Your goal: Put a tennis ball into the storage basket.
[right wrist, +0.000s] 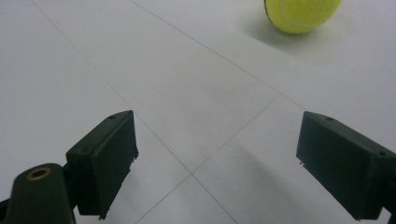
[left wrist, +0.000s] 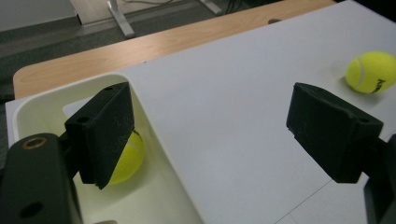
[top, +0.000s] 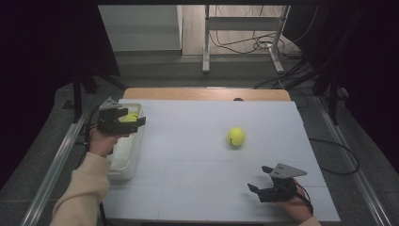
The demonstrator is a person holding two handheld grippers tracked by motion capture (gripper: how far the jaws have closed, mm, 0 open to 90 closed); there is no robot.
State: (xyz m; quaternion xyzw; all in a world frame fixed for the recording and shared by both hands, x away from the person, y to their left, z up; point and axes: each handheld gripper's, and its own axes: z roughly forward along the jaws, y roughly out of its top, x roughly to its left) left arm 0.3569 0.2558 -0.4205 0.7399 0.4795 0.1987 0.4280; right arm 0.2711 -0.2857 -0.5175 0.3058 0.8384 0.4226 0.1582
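Tennis ball point(top: 236, 136) on the sheet: fuzzy yellow felt, matt. Second ball point(left wrist: 125, 158) in the bin, same felt. Bin point(left wrist: 154, 196): smooth cream plastic, slight sheen. Table cover point(top: 197, 155): matt white, smooth, faintly seamed. Table edge point(top: 188, 93): pale wood. Gripper pads point(right wrist: 105, 161): matt black, finely textured.

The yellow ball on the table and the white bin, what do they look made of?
Yellow ball: fuzzy felt, matte, with a pale curved seam, like a tennis ball. White bin: probably moulded plastic, smooth with a slight sheen and rounded corners.
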